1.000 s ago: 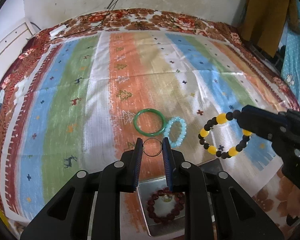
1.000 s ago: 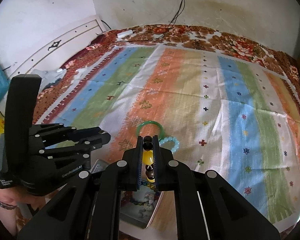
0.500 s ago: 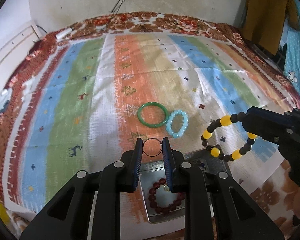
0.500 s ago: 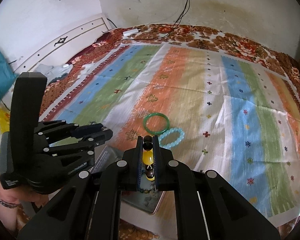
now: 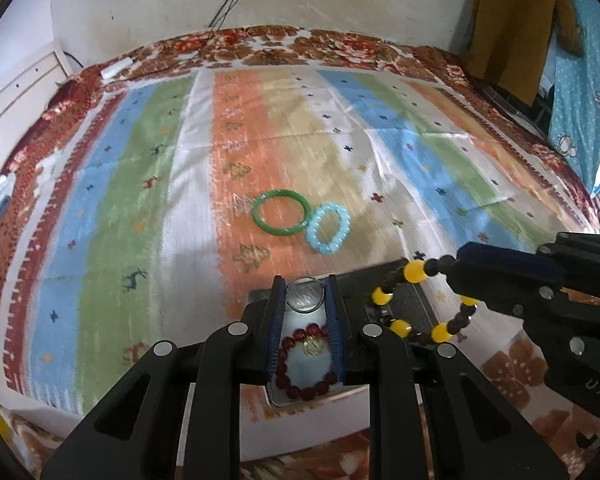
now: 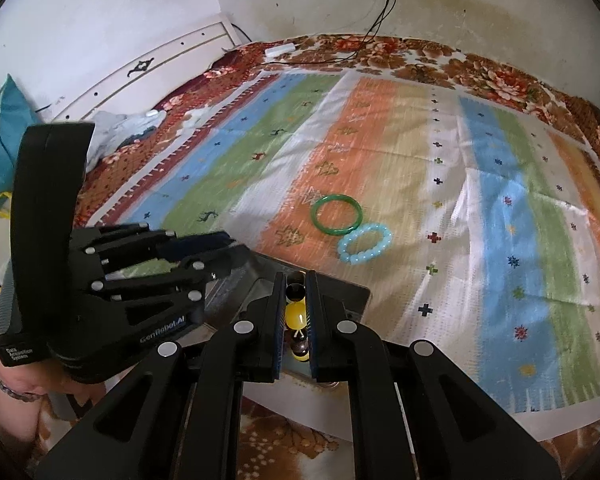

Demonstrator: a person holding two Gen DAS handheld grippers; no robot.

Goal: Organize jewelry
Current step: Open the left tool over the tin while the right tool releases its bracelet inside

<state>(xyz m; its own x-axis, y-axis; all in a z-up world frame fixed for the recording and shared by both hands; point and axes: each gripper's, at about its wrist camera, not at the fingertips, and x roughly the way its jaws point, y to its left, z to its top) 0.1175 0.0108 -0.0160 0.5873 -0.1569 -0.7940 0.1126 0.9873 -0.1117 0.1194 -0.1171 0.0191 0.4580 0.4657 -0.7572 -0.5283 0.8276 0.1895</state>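
My left gripper (image 5: 303,285) is shut on a thin metal ring (image 5: 305,296), held over an open metal tin (image 5: 277,398). A dark red bead bracelet (image 5: 306,365) lies in the tin. My right gripper (image 6: 296,280) is shut on a black and yellow bead bracelet (image 6: 295,316), which hangs over the tin's right part. In the left wrist view this bracelet (image 5: 416,270) dangles from the right gripper (image 5: 460,261). A green bangle (image 5: 282,212) and a light blue bead bracelet (image 5: 327,230) lie touching on the striped cloth beyond the tin.
The striped cloth (image 5: 140,200) covers a bed with a floral blanket (image 5: 340,44) at its edges. A white headboard (image 6: 172,60) and cables (image 6: 380,12) are at the far side. The left gripper's body (image 6: 100,280) and a hand fill the right wrist view's left.
Both grippers have drawn back toward the near edge with their jewelry and now hang over the tin. The green bangle and blue bracelet stayed put on the cloth.
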